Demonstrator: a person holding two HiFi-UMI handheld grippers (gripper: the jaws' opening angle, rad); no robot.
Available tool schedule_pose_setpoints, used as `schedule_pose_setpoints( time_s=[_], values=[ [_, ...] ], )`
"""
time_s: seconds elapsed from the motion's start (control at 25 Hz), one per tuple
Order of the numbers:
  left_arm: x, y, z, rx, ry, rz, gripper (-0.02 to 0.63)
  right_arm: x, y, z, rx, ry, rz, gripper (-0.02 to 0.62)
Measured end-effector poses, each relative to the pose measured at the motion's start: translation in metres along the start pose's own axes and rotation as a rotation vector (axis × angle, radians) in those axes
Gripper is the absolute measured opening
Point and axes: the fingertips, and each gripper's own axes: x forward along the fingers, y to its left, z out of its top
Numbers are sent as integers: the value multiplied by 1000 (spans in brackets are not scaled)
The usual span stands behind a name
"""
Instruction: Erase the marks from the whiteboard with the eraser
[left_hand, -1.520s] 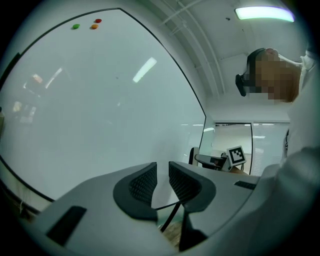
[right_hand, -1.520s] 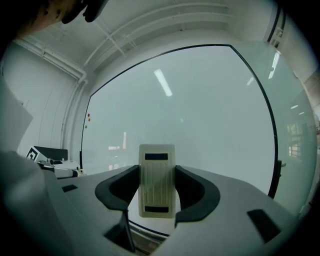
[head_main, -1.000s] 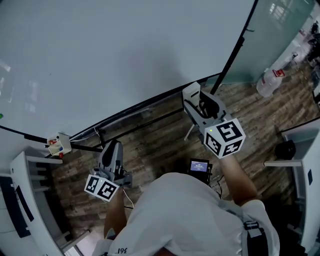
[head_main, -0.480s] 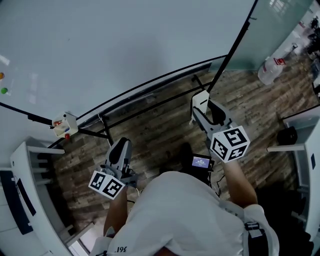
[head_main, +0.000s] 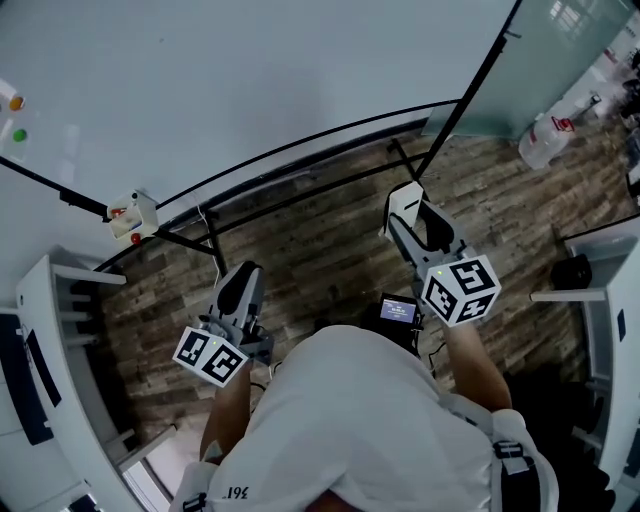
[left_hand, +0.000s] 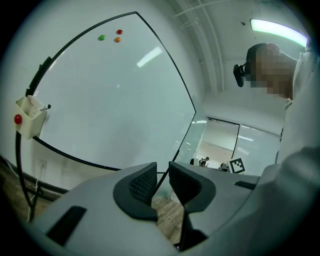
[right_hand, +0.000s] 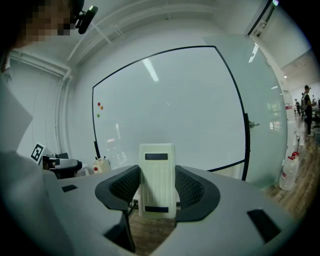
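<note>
Closest in, the right gripper is pinching the eraser. Its two dark ribbed pads press on the long sides of the pale block, which stands upright between them with its upper half clear of the grip. The left gripper hangs lower on the person's other side, its jaws drawn nearly together with only a thin slit between them and nothing in it. Both are held over the wooden floor, well short of the whiteboard, with the dark bars of its stand running between the person and the board. A small holder with a red dot is fixed at the board's left edge, and three coloured magnets sit higher up on the surface. A water jug stands far off to the right. No marks can be made out on the board in any view, so wiping looks either finished or aimed at something too faint to see. The main risk is a stroke that lands on clean surface and misses what remains. Because the pads hold only the lower part of the eraser, a hard press against the board could lever it sideways or pop it out of the grip. A wide sweep to the left could also knock the magnets or the holder, and stepping closer could catch a foot on the stand bars.
</note>
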Motion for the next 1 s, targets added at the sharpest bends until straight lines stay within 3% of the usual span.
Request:
schedule_pose_setpoints(
  time_s=[0.48,1.0],
  values=[
    [30,-48,-27,-19,9,-13,80,-18,-28,-3,-30,33,42,238],
    [39,-63,-34,-11,-1,9,80,-18,-40,3,-77,20,64,238]
  ],
)
